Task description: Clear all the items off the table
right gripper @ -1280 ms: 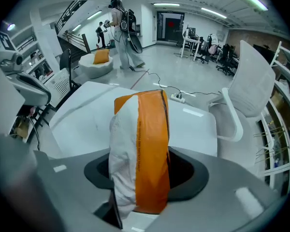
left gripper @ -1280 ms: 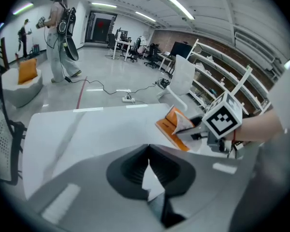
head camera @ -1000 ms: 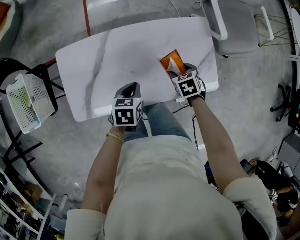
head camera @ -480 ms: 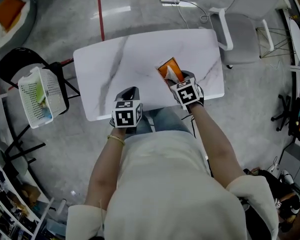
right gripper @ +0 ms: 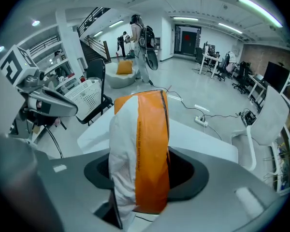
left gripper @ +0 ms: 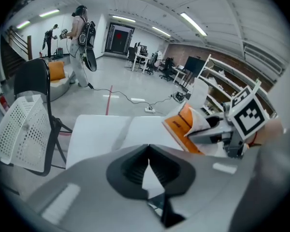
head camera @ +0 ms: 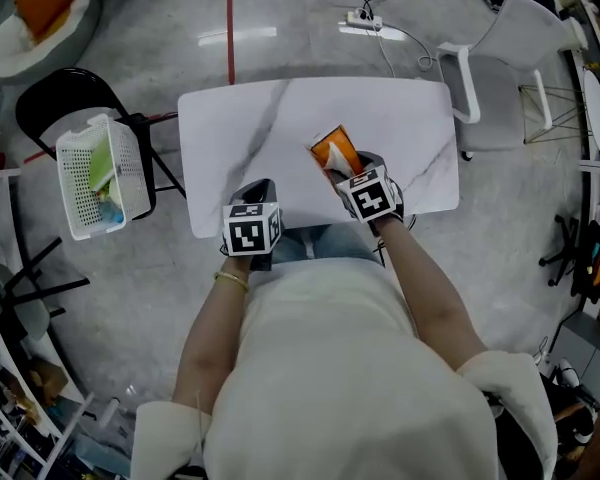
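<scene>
While the person stands at the six o'clock edge of the white marbled worktop (head camera: 280, 128), a white mesh basket (head camera: 95, 178) sits on a black chair (left gripper: 31, 81) out at nine o'clock. The right hand-held gripper (head camera: 348, 168) clamps an orange-and-white packet (head camera: 330, 151), held over the worktop toward four o'clock. The left hand-held gripper (head camera: 259, 190), at seven o'clock, is closed on nothing.

Marble-look table (head camera: 242, 133), plastic pkt (head camera: 332, 152).
</scene>
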Demonstrator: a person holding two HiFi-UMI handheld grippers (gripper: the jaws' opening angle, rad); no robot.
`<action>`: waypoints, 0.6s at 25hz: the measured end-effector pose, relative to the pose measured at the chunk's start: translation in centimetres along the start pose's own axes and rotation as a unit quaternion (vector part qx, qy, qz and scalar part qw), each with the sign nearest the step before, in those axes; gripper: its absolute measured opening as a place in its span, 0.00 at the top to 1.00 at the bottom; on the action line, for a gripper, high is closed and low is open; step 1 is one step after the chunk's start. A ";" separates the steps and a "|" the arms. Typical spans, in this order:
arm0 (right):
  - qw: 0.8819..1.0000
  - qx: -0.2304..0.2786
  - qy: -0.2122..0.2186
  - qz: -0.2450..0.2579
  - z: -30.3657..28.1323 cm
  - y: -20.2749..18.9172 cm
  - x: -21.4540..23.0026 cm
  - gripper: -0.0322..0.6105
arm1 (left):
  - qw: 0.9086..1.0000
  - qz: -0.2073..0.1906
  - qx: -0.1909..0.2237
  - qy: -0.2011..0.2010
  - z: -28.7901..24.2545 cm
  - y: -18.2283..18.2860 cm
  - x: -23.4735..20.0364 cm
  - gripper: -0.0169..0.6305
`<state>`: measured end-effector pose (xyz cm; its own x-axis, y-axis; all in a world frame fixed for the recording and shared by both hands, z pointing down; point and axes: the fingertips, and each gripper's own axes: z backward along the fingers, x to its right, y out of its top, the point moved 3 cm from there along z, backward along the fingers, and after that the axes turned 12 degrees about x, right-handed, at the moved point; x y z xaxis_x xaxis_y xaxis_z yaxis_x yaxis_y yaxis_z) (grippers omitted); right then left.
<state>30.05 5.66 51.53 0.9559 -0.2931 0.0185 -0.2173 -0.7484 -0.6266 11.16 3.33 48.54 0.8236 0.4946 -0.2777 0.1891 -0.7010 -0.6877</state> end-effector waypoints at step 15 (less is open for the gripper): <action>0.997 0.027 0.055 0.049 -3.6 6.9 -12.2 0.55 | 0.999 0.025 0.021 0.036 5.9 -0.2 -10.1 0.96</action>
<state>16.17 1.88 49.80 0.9024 -0.4291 0.0386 -0.2951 -0.6809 -0.6703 -0.33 1.50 47.52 0.8679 0.4204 -0.2645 0.1257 -0.7011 -0.7019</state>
